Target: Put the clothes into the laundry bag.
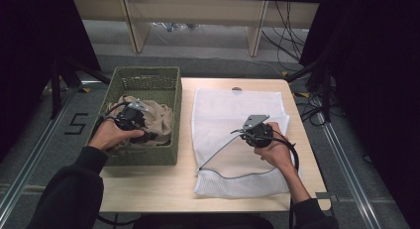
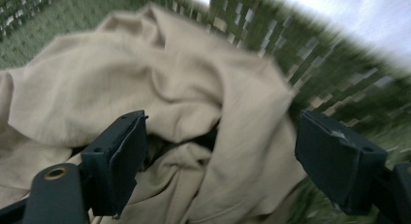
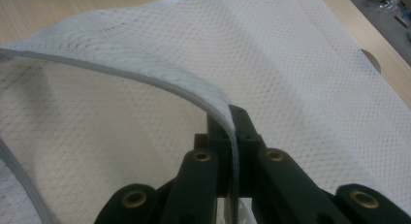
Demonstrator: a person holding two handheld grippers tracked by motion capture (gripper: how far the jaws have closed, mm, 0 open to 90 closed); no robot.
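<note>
A crumpled beige garment [image 1: 156, 120] [image 2: 160, 83] lies in a green woven basket [image 1: 148, 80]. My left gripper [image 1: 141, 135] [image 2: 220, 158] hangs open just over the cloth, its jaws wide apart with a fold of fabric between them, not pressed. A white mesh laundry bag [image 1: 223, 110] [image 3: 300, 64] lies flat on the wooden table [image 1: 163, 187]. My right gripper [image 1: 247, 135] [image 3: 231, 122] is shut on the bag's zippered upper edge and holds it lifted, so the bag's mouth gapes toward the basket.
The basket's green walls [image 2: 310, 73] surround the garment closely. Table legs and cables stand on the grey floor beyond the table. A black stand [image 1: 322, 70] rises at the table's far right corner.
</note>
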